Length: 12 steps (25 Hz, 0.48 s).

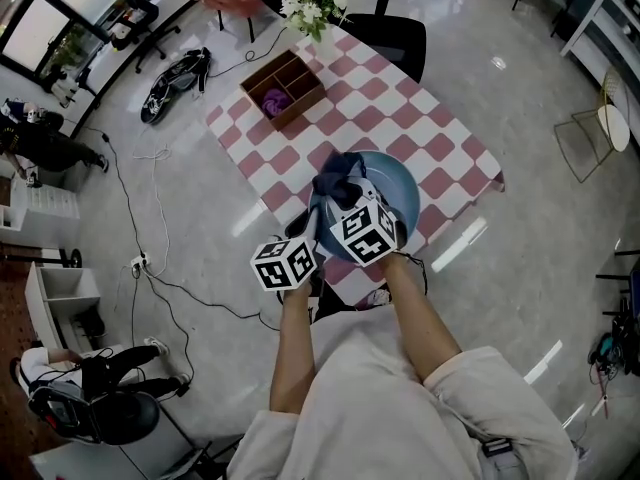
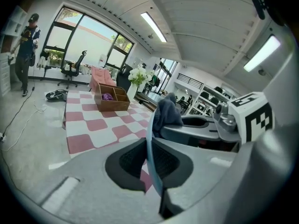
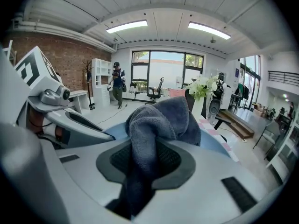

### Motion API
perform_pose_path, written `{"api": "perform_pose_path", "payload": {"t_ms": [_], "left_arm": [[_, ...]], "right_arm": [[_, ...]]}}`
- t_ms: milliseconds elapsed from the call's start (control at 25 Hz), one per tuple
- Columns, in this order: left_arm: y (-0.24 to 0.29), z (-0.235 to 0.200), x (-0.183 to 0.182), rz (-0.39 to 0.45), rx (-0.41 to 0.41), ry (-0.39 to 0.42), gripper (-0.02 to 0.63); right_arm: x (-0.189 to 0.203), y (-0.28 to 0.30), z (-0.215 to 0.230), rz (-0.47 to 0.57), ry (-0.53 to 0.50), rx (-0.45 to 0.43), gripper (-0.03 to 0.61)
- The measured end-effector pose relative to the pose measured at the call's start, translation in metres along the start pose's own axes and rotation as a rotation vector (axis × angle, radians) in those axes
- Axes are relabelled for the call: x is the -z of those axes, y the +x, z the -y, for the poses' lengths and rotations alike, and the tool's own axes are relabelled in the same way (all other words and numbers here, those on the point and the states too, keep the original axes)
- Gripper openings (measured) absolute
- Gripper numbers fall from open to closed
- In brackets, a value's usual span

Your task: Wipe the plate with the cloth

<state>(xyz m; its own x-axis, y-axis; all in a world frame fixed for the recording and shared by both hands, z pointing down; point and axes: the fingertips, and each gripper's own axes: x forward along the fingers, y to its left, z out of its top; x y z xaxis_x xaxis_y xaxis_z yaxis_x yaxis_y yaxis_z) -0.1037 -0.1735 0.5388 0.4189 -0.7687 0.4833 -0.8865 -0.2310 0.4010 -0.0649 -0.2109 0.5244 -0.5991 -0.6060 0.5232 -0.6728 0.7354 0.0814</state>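
A light blue plate point(image 1: 392, 186) is over the near edge of the checkered table point(image 1: 440, 133). My left gripper point(image 1: 308, 230) is shut on its left rim; in the left gripper view that rim point(image 2: 150, 146) runs edge-on between the pads. My right gripper point(image 1: 347, 193) is shut on a dark blue-grey cloth point(image 1: 337, 171), which lies bunched against the plate's face. In the right gripper view the cloth point(image 3: 156, 122) fills the jaws and spills over them, with the plate point(image 3: 218, 146) behind it. The cloth point(image 2: 167, 111) also shows past the rim in the left gripper view.
A wooden divided box point(image 1: 285, 88) holding something purple stands at the table's far left, with white flowers point(image 1: 315, 3) beyond it. Office chairs point(image 1: 395, 28) are behind the table. Cables point(image 1: 160, 268) trail on the floor at left. A person point(image 3: 117, 83) stands far off by the windows.
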Motion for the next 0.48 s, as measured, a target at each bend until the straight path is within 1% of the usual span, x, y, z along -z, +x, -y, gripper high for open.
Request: {"api": "perform_pose_path", "payload": {"t_ms": [240, 480], "left_arm": [[-0.002, 0.001, -0.003, -0.01, 0.007, 0.04, 0.025], [-0.002, 0.003, -0.004, 0.003, 0.015, 0.072, 0.025]], "right_arm": [[-0.001, -0.002, 0.012, 0.012, 0.025, 0.017, 0.107], [0.005, -0.007, 0.032, 0.012, 0.057, 0.071, 0.107]]}}
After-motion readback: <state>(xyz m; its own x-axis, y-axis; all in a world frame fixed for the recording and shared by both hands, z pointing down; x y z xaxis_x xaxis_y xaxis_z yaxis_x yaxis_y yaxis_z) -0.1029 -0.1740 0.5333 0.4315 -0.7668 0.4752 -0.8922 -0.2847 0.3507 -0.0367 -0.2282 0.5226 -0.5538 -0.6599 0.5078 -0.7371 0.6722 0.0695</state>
